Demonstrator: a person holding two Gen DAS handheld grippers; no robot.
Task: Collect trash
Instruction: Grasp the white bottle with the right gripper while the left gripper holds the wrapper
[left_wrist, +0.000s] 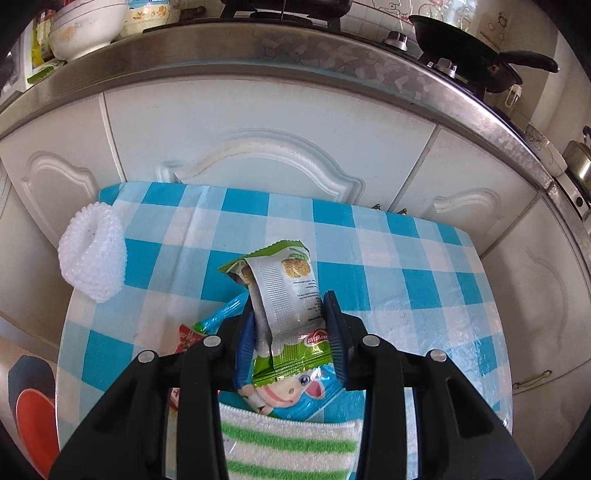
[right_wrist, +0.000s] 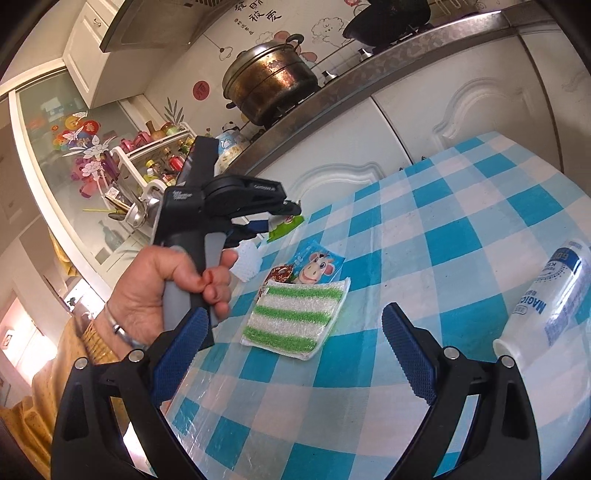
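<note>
Trash here is a green and silver snack wrapper (left_wrist: 284, 295), pinched between the blue pads of the left tool (left_wrist: 291, 325) and lifted clear of the checked worktop (left_wrist: 406, 280). That worktop butts against white cabinet doors (left_wrist: 266, 122); its right half lies bare. Below the wrapper, a blue cow-print wrapper (left_wrist: 295, 395) rests on the cloth, partly tucked beneath a green-striped sponge (right_wrist: 295, 317). Right tool (right_wrist: 295, 354) hovers spread wide, holding nothing, with a white bottle (right_wrist: 546, 299) lying beside it. A red wrapper (left_wrist: 188, 338) is mostly hidden behind the left tool.
</note>
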